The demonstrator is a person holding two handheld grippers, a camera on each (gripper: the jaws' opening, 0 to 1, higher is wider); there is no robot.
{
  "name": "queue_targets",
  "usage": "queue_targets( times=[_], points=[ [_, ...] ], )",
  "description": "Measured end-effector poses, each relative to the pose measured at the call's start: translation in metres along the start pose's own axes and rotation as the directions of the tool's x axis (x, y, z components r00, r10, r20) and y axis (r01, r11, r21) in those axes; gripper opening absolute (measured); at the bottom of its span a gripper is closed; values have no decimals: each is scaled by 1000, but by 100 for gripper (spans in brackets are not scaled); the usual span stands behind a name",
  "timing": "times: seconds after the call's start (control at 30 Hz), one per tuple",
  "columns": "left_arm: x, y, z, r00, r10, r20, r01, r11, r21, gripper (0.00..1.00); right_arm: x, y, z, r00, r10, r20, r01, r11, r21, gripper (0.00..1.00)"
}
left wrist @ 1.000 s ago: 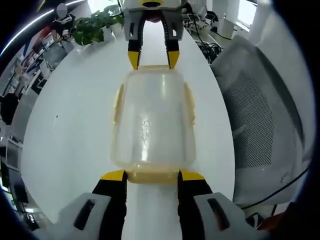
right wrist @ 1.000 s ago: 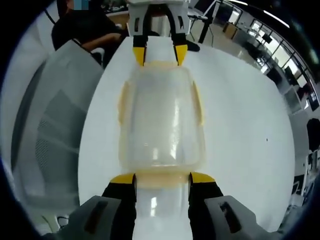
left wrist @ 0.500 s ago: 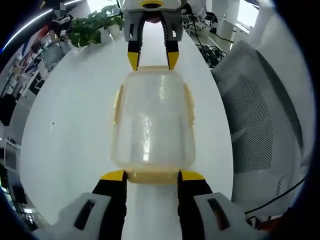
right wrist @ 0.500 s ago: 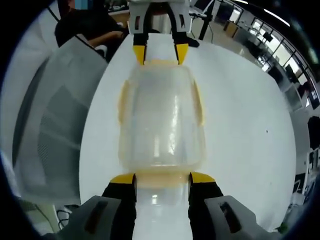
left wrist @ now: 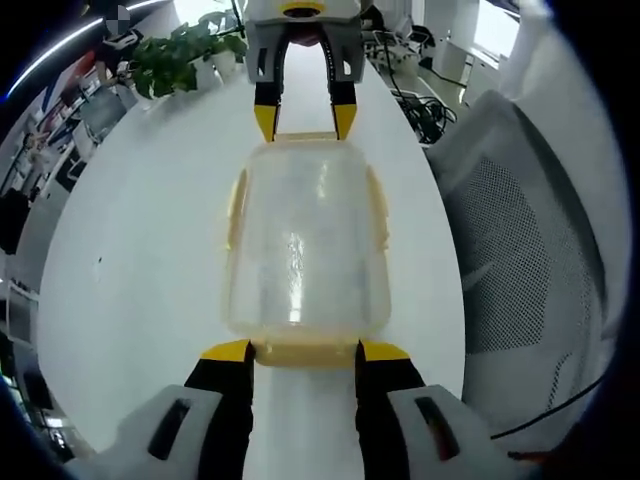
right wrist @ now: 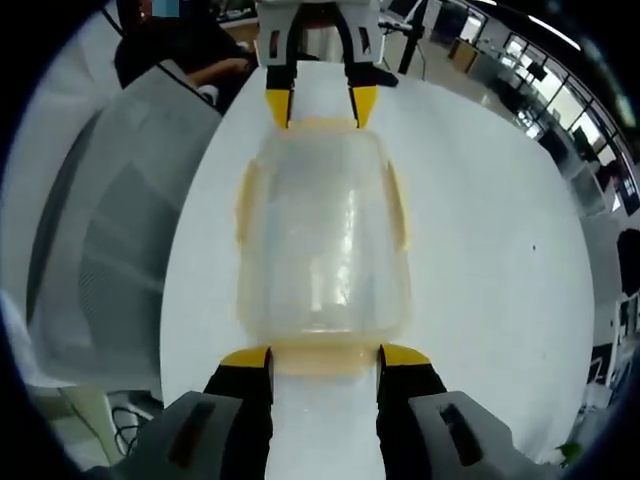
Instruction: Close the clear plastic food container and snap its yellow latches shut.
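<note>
Jaws of my left gripper (left wrist: 305,350) rise at the bottom of the left gripper view, spread apart, their yellow tips level with the near end of the clear plastic food container (left wrist: 305,240) and straddling its near yellow latch (left wrist: 305,352). I cannot tell whether the tips press the latch or only sit beside it. The container lies lengthwise on the white table (left wrist: 140,260), lid on, with yellow latches along both long sides; the one on the view's left (left wrist: 234,205) stands slightly out from the wall. At the far end my right gripper (left wrist: 304,120) comes in from the top, its yellow tips parted and set at the far latch.

From the right gripper view I see the mirror of this: my own jaws stand apart at the near end of the container (right wrist: 322,240), flanking the latch there (right wrist: 322,357), and the left gripper (right wrist: 321,106) meets the far end with its tips apart.

Bare tabletop lies on both long sides of the container. In the left gripper view the table edge curves close on the right, with a grey mesh chair (left wrist: 520,250) beyond it; the wider free surface is on the left, towards a potted plant (left wrist: 180,55). In the right gripper view the chair (right wrist: 100,250) sits left of the edge, with a seated person (right wrist: 165,55) beyond.
</note>
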State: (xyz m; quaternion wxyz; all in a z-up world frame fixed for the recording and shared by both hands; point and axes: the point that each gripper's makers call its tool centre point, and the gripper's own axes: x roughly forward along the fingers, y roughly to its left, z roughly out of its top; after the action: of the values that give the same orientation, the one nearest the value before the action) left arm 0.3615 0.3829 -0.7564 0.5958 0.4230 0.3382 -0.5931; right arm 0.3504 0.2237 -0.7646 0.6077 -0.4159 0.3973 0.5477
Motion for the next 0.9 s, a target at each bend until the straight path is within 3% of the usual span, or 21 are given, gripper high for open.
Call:
queue_targets(
  times=[0.9],
  points=[
    [19, 0, 38, 1000, -12, 15, 12, 1000, 5, 39, -12, 1, -40, 1000, 14, -14, -14, 1000, 11, 39]
  ],
)
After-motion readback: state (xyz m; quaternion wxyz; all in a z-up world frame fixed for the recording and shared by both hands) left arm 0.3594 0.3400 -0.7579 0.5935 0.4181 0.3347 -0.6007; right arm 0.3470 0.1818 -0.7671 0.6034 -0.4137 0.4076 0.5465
